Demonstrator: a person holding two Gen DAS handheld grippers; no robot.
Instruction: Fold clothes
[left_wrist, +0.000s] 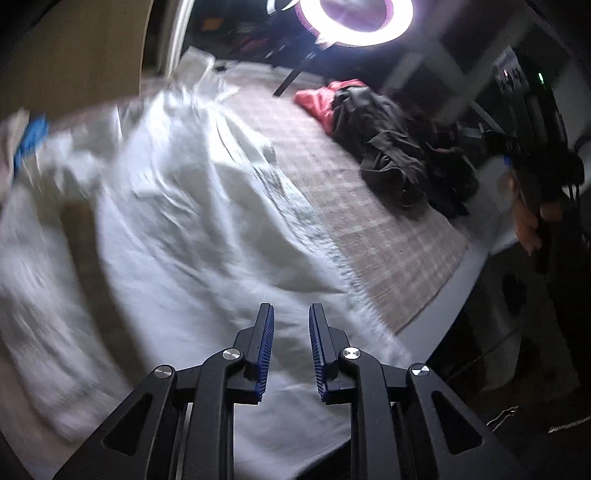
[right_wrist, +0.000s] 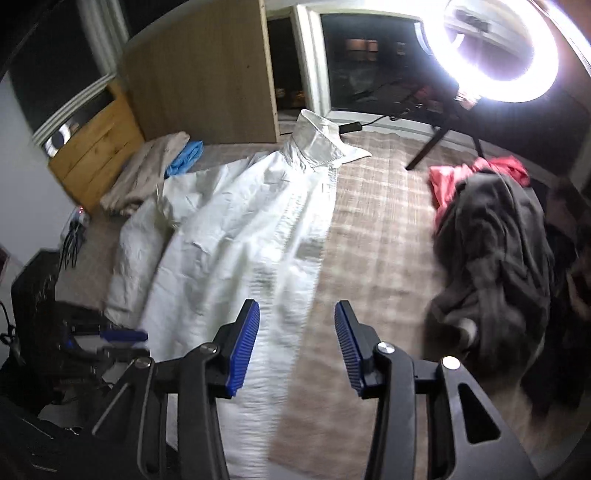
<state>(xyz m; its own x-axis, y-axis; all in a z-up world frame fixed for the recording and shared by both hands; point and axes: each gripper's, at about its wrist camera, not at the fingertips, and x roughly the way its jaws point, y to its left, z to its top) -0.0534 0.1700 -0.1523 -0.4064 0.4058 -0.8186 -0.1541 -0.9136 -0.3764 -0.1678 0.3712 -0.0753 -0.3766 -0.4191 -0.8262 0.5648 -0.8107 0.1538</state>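
Blurring hides the white shirt (left_wrist: 192, 221) beneath both spread, empty tools (left_wrist: 291, 314) (right_wrist: 297, 312).

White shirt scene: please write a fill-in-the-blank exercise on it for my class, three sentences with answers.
1. The white shirt lies spread on a ____ bedcover.
2. The dark garment lies partly on a ____ one.
3. Both the left gripper and the right gripper are ____.

Answers: checked; red; open
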